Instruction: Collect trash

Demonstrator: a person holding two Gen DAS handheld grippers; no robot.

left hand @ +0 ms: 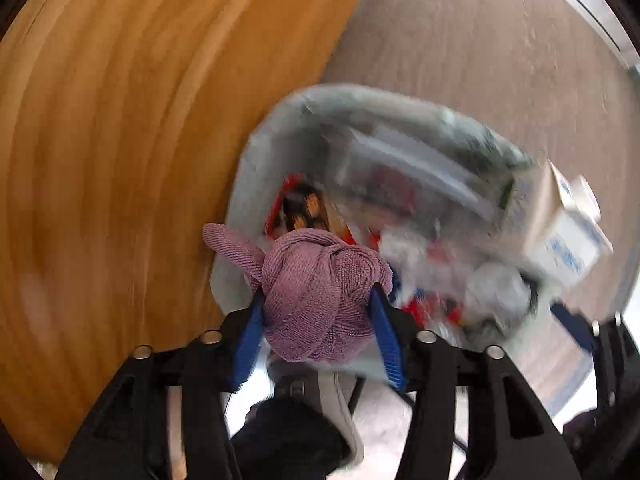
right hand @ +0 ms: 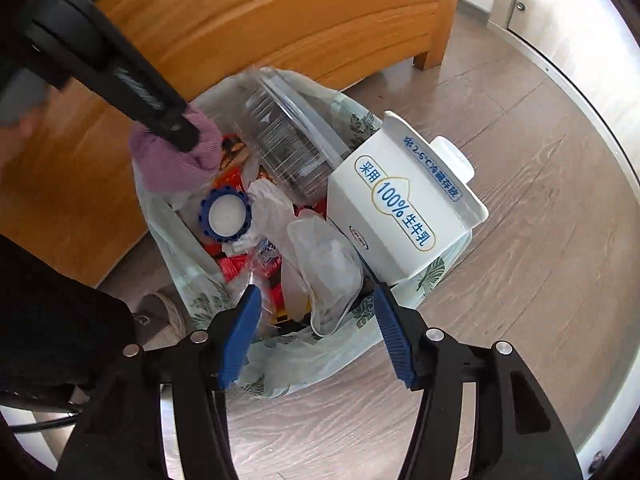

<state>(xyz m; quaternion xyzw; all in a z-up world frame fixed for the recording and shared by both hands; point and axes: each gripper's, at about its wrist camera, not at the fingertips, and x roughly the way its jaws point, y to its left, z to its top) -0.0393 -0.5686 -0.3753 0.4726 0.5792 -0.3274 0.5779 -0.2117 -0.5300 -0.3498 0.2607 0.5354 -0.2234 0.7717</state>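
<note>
My left gripper (left hand: 318,300) is shut on a crumpled purple cloth (left hand: 320,300) and holds it over the near rim of an open trash bag (left hand: 256,168). The left wrist view is blurred. In the right wrist view the purple cloth (right hand: 176,160) and the left gripper (right hand: 176,130) hang over the bag's far left side. My right gripper (right hand: 316,300) is open and empty just above the near edge of the pale leaf-print trash bag (right hand: 280,360). The bag holds a white milk carton (right hand: 404,204), a clear plastic container (right hand: 288,136), a blue-rimmed lid (right hand: 226,212) and crumpled plastic (right hand: 324,260).
A wooden bed frame (right hand: 280,20) stands right behind the bag, its foot (right hand: 432,56) at the upper right. The bag stands on grey wood-grain floor (right hand: 520,240). A white cabinet base (right hand: 520,0) is at the far right. My shoe (right hand: 160,316) is left of the bag.
</note>
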